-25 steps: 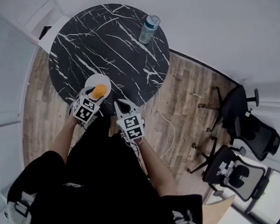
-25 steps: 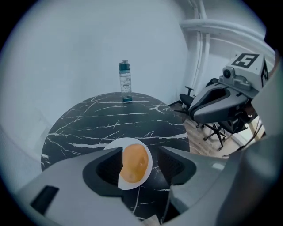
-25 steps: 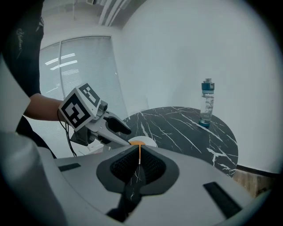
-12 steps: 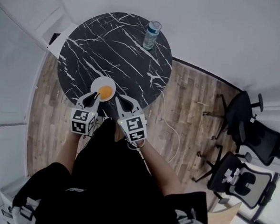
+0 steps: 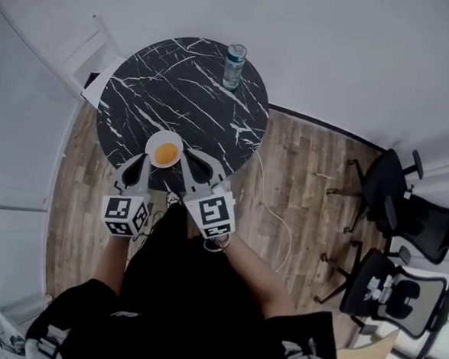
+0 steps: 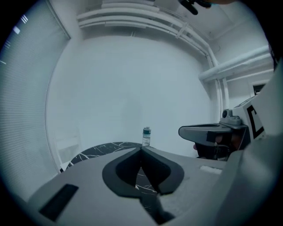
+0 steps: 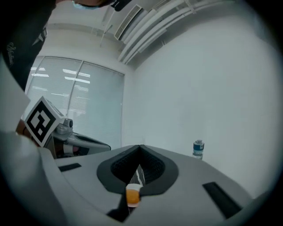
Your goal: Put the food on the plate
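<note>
- On the round marble table (image 5: 192, 88) nothing is shifting: the water bottle (image 5: 233, 66) is standing at the far edge as before, well apart from the plate (image 5: 152, 141).
- Both grippers are pulling back toward the body. A second ago they were right at the plate, and now they are hanging off the table's near edge.
- We are seeing the real change on the left gripper (image 5: 143, 161). It was open over the plate with the food (image 5: 165, 155) at its tips; now its jaws are pressing together with nothing between them.
- Right gripper (image 5: 190, 157) is staying clenched and empty, same as before. Its own view is showing the food beyond the jaws, not in them.
- The plate is sitting near the table's near edge, just ahead of both gripper tips, and neither is touching it.
- The orange food is lying on the middle of the plate, free of both grippers.
- We are reading this as drop done. The task is looking complete, with only the retreat remaining.
</note>
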The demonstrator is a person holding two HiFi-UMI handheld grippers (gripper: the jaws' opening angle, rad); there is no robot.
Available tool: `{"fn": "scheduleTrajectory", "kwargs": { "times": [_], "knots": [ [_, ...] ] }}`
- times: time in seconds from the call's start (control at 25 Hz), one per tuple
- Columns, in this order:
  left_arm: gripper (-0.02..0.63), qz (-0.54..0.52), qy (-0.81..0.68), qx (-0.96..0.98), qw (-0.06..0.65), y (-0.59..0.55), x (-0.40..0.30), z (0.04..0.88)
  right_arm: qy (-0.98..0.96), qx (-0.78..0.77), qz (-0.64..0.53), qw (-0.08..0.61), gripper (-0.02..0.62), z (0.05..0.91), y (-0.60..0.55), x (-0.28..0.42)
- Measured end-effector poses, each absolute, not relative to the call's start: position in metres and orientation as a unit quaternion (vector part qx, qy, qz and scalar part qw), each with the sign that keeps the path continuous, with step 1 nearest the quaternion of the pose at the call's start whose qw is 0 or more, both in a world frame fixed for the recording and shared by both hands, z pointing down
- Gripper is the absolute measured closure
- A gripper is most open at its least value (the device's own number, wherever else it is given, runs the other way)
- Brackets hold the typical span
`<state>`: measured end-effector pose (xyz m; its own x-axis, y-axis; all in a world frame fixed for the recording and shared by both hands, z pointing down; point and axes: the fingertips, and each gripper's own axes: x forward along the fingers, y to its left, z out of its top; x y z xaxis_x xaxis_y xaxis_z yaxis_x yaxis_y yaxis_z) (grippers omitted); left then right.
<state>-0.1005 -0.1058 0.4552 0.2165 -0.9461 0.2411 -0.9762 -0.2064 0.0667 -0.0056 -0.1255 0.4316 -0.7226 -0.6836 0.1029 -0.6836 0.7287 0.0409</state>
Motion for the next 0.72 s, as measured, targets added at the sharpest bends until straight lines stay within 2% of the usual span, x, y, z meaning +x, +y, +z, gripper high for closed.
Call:
{"fn": "scheduleTrajectory", "kwargs": {
  "times": [0.36, 0.72],
  "knots": [
    [0.606, 0.028, -0.644, 0.764, 0.031, -0.075, -0.092, 0.378, -0.922, 0.38, -0.069, -0.039, 0.598, 0.337, -0.092, 0.029],
    [0.606, 0.038, -0.647, 0.761, 0.027, -0.065, -0.069, 0.371, -0.908, 0.412, -0.066, -0.033, 0.598, 0.329, -0.082, 0.065]
  ]
}}
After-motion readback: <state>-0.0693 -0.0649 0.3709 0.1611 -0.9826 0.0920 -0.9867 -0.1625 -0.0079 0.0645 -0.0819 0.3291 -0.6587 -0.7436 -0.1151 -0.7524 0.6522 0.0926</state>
